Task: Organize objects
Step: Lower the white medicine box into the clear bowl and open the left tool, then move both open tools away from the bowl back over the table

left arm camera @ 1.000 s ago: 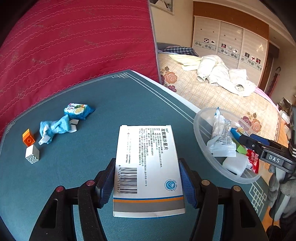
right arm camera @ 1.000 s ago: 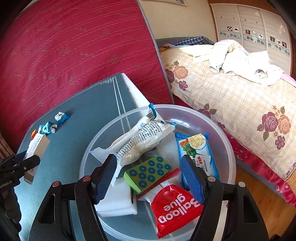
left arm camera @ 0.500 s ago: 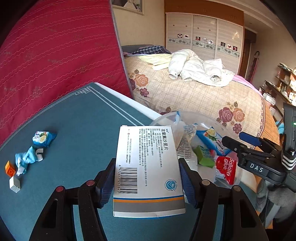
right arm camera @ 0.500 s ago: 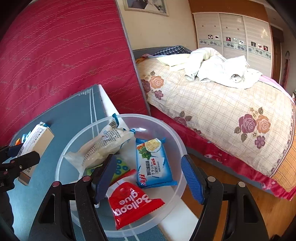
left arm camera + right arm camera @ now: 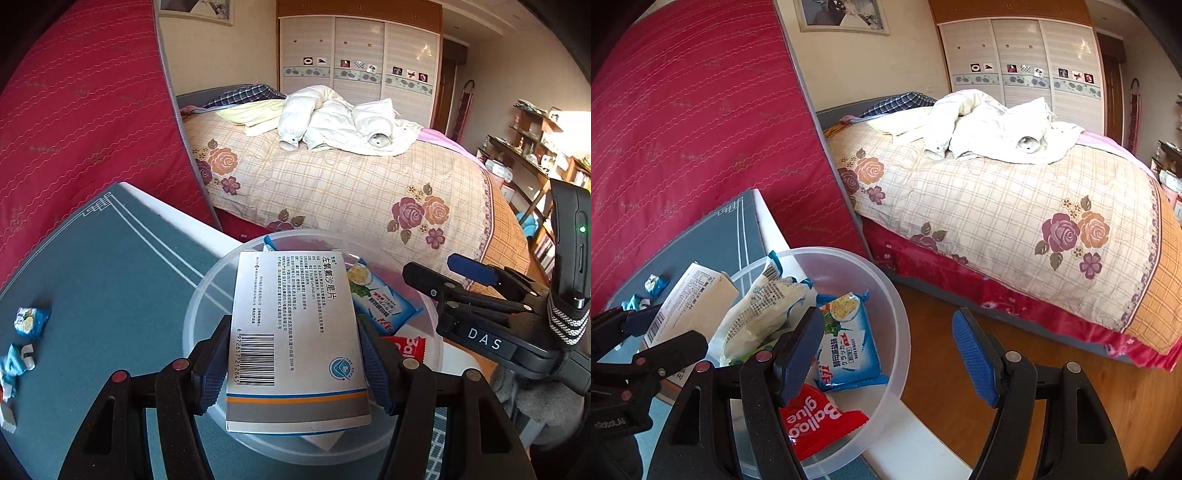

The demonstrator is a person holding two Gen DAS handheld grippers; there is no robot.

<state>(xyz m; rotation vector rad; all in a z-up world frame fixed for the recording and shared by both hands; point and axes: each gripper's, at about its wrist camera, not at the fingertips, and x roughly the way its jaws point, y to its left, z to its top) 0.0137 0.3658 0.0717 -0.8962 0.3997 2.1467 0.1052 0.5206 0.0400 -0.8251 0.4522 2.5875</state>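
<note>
Wrappers lie loose at nine o'clock on the teal table (image 5: pixel 110 280): a small blue snack packet (image 5: pixel 30 322) and, nearer the edge, a crumpled blue wrapper (image 5: pixel 13 363). At centre, the left gripper (image 5: pixel 291 360) clamps a white medicine box (image 5: pixel 295 332) by its long sides, poised over the clear plastic bowl (image 5: pixel 207 295). The box bears Chinese print and a barcode starting 6 9726. At three o'clock the right gripper (image 5: pixel 890 354) hangs half-open and empty, its right finger out past the bowl's rim, "DAS" on its body. Inside the bowl sit a blue cracker packet (image 5: pixel 846 339), with "soda biscuit" in small print, and a red "Balloon glue" sachet (image 5: pixel 812 424).

Risk, as I judge it: the bowl overhangs the table's corner, so a box dropped toward its outer side could tip everything onto the floor. The heaped packets may also leave the box propped on the rim.
</note>
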